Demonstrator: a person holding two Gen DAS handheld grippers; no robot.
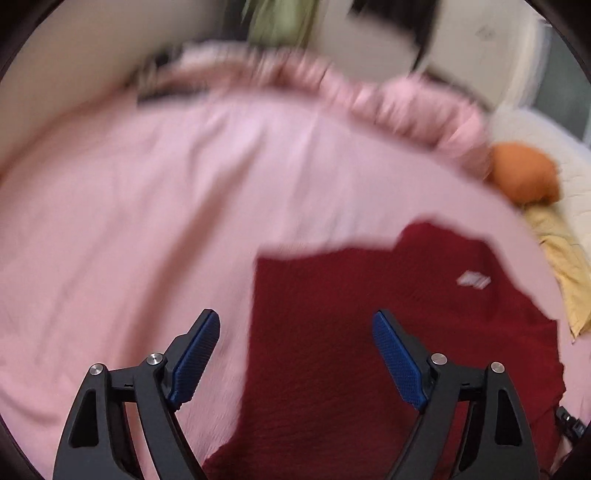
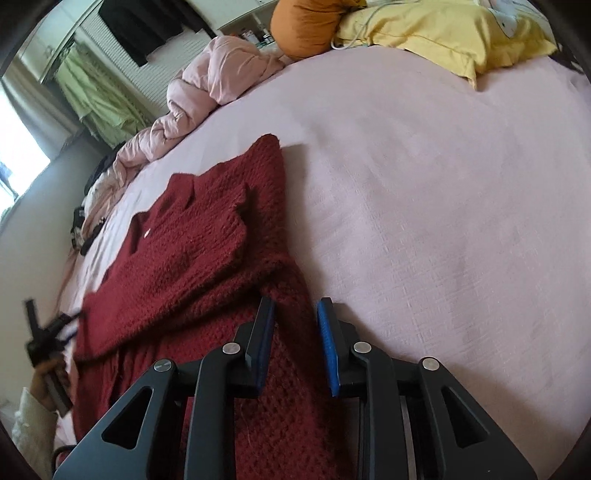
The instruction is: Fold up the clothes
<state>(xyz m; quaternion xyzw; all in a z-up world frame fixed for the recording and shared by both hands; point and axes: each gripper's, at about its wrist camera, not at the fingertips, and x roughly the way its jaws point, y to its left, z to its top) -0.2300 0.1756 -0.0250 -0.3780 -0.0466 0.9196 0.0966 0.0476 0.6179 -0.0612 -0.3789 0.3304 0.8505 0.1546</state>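
Hovering left tongs (image 1: 295, 325) spread wide, empty | right tongs (image 2: 295, 310) slightly parted over red sweater (image 2: 192, 236)

1 red sweater (image 2: 207, 236), 1 orange cushion (image 2: 303, 26), 1 yellow pillow (image 2: 443, 33), 1 pink duvet (image 2: 207, 85), 2 claws.

Motion blur is smearing the whole left wrist view, leaving the small white label (image 1: 474, 279) on the dark red knitted sweater (image 1: 369, 332) unreadable. The right wrist view's lower edge is cutting that sweater off, and its black gripper frame is hiding more.
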